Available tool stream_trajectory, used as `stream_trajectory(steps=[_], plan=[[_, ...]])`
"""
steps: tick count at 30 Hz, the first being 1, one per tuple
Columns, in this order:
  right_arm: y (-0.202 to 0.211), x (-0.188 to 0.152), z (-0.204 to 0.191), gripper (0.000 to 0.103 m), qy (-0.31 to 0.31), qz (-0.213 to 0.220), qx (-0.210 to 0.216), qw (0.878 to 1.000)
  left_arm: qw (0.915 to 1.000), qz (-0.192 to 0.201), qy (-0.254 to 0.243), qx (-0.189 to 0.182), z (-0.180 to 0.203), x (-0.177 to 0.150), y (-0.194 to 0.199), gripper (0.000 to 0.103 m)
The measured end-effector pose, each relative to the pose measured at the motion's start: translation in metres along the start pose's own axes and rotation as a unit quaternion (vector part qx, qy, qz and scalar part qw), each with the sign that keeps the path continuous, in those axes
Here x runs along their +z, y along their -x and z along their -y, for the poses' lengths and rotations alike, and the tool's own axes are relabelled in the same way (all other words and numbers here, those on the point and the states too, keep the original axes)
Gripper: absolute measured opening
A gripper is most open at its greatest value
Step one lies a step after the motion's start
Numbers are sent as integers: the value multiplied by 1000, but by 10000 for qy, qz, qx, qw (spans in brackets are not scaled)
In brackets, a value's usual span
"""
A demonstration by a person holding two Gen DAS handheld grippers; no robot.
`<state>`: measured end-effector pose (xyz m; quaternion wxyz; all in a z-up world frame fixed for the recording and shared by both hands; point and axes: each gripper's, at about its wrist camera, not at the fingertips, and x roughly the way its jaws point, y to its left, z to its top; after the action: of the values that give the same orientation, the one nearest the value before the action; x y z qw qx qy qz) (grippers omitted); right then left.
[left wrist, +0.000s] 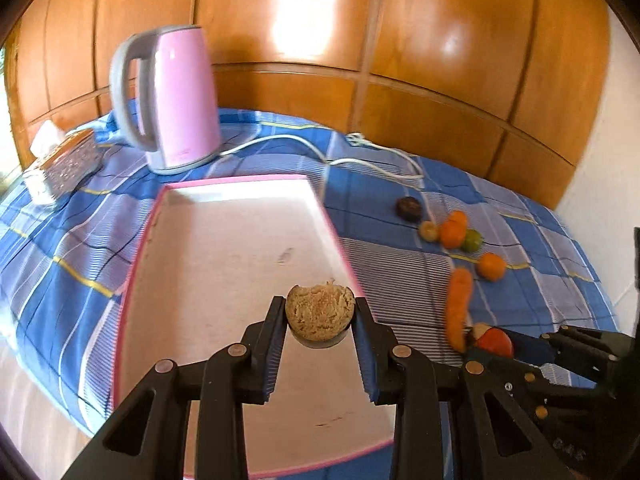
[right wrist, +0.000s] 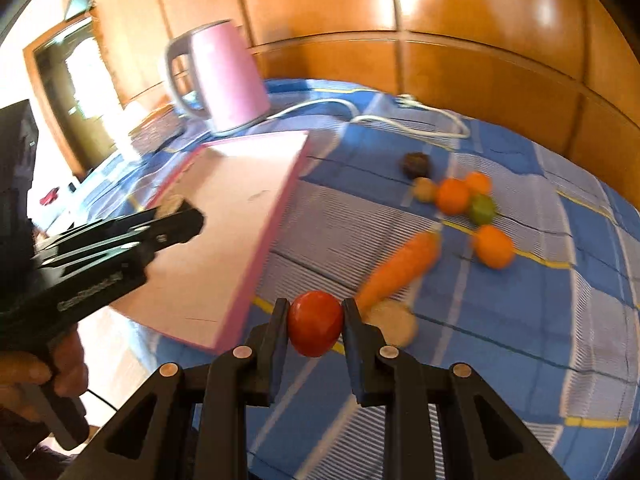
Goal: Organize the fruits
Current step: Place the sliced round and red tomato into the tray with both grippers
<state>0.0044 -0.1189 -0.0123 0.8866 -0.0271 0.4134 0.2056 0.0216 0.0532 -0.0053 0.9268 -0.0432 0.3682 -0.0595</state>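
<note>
My left gripper (left wrist: pixel 320 312) is shut on a round tan, rough-skinned fruit (left wrist: pixel 320 314), held above the pink-rimmed white tray (left wrist: pixel 224 240). My right gripper (right wrist: pixel 315 320) is shut on a red tomato (right wrist: pixel 315 322), above the blue checked cloth just right of the tray (right wrist: pixel 224 216). In the left wrist view the right gripper (left wrist: pixel 486 338) shows at the lower right with the tomato (left wrist: pixel 495 342). In the right wrist view the left gripper (right wrist: pixel 176 212) reaches over the tray. A carrot (right wrist: pixel 400 270), three orange fruits (right wrist: pixel 452 196), a green fruit (right wrist: pixel 482 208), a dark fruit (right wrist: pixel 416 165) and pale pieces (right wrist: pixel 394 322) lie on the cloth.
A pink kettle (left wrist: pixel 180 100) stands behind the tray, its white cord (left wrist: pixel 360 152) trailing across the cloth. A tissue box (left wrist: pixel 68 160) sits at the far left. Wooden panelling (left wrist: pixel 400 40) backs the table. A hand (right wrist: pixel 40 372) grips the left tool's handle.
</note>
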Motion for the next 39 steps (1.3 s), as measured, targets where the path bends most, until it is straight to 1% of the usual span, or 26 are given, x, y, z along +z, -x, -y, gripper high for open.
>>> stream_trajectory(steps=[3,6,13,16,21,26,28,32,39], plan=[[-4,8,-14,26,176,-41,132,9997,9999,-26,126,108,-10,0,-2,33],[-13,17,-22,26,194,-107,292,9993,9991,-52,315,268,-26,1,-5,33],[-37,44,-44,26,227,-135,442,9987,9957,-26,647,660,-58,7,-8,33],[-51,51,-54,26,186,-139,436,9988,9938,-4,803,770,-70,8,-8,33],[-67,52,-65,26,132,-201,366,9990,9927,-12,823,880,-79,3,-9,34],[-65,48,-66,27,161,-160,281,9993,9914,-92,906,935,-79,-2,-11,34],[-61,47,-65,28,139,-111,245,9995,9912,-80,912,960,-76,-4,-10,37],[-49,44,-60,29,-14,20,177,9998,9924,-61,830,908,-65,-6,-7,38],[-31,35,-49,29,-177,170,-107,9996,9951,-52,636,752,-48,-9,-3,39]])
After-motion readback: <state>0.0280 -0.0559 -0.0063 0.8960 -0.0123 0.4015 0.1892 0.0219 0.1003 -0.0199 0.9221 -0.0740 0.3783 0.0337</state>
